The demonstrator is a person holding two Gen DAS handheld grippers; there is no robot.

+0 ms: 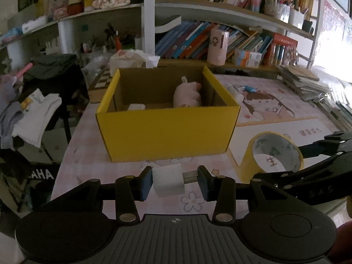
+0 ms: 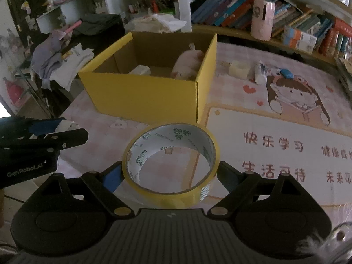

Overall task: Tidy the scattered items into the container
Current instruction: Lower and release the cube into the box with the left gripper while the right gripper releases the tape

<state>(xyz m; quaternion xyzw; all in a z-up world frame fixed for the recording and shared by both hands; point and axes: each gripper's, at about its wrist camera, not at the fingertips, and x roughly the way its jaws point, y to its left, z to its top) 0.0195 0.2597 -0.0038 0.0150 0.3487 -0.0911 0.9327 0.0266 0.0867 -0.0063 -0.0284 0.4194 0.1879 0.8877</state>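
The left tool [image 1: 175, 183] clamps a white plug adapter [image 1: 169, 183] between its two pads, one pad on the flat back of the block and the other on the metal prongs, so the piece is carried lengthwise and cannot roll out. The right tool [image 2: 170, 175] grips a roll of yellow tape [image 2: 170, 160] across its full width, jaws spread far apart to span the ring; the roll lies with its hollow facing up, which leaves the outer wall free for both pads. Both loads hang just short of the yellow box [image 1: 167, 132], the container for the task, which stands open-topped on the pink-matted counter [image 2: 275, 132] directly ahead of each tool. Inside the box already rest a pink plush toy [image 1: 188, 95] against the right wall and a small white block [image 1: 136, 106] near the left front. Still out on the counter, right of the box, lie a pale cube [image 2: 238, 69], a white tube [image 2: 260, 72] and a blue item [image 2: 286, 73]. The likely step in hand is carrying both pieces over the near wall for release.
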